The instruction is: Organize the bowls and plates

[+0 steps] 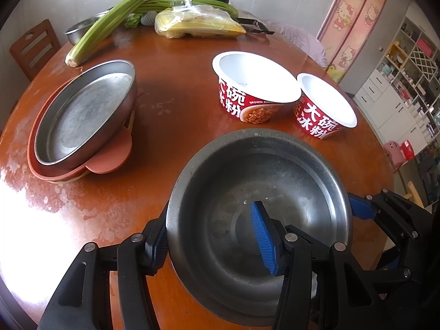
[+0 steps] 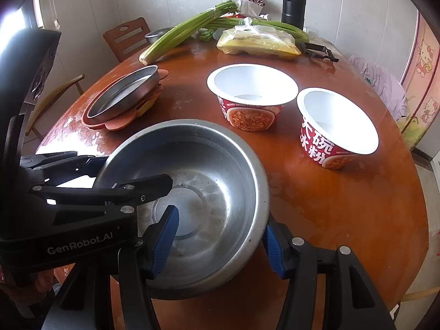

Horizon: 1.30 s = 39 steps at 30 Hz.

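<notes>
Steel bowl (image 1: pixel 247 206), stiff, light and slick, is clamped at opposite rim walls by both grippers' jaws, left gripper (image 1: pixel 217 236) and right gripper (image 2: pixel 220 239), above the tabletop (image 1: pixel 178 82).

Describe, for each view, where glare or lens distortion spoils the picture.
Left wrist view: window glare whitens the table at lower left, and the fisheye bends its edge. Right wrist view: overexposed window at upper left, black corners, curved walls; steel bowl stays sharp.

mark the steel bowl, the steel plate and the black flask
steel bowl (image 2: pixel 214 192), right wrist view, inner wall
steel plate (image 1: pixel 82 115), left wrist view, flat bottom
black flask (image 2: pixel 293 8), right wrist view, body
</notes>
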Available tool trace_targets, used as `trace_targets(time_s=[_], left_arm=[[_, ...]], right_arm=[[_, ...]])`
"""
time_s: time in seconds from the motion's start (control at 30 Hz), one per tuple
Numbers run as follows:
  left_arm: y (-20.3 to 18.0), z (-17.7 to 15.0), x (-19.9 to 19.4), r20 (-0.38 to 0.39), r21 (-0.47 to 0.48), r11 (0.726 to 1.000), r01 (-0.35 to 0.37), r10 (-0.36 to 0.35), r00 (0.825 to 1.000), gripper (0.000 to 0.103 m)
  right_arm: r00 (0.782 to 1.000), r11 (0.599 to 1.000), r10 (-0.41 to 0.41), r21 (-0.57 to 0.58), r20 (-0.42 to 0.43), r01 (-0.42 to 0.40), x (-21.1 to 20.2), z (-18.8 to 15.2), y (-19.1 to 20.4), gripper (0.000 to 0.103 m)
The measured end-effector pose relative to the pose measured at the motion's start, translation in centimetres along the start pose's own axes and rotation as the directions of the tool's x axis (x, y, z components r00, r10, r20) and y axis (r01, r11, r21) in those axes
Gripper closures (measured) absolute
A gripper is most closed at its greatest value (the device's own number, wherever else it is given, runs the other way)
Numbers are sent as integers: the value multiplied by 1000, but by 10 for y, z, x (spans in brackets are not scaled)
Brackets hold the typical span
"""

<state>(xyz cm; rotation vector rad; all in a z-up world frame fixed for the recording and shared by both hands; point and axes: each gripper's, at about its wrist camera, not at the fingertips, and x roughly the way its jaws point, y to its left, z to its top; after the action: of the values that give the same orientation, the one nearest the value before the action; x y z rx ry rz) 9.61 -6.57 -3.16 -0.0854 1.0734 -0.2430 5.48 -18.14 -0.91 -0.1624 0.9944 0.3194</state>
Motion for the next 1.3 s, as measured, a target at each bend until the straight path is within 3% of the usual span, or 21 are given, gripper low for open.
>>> trace_targets(time_s=[0.93, 1.3], left_arm=[[0, 3, -8, 35, -8, 1000, -29, 30, 999, 46], [7, 20, -18, 45, -27, 999, -39, 41, 998, 46]], right_arm=[[999, 999, 10, 45, 42, -12, -7, -2, -17, 44], [998, 996, 35, 86, 55, -40, -11, 11, -28, 44]])
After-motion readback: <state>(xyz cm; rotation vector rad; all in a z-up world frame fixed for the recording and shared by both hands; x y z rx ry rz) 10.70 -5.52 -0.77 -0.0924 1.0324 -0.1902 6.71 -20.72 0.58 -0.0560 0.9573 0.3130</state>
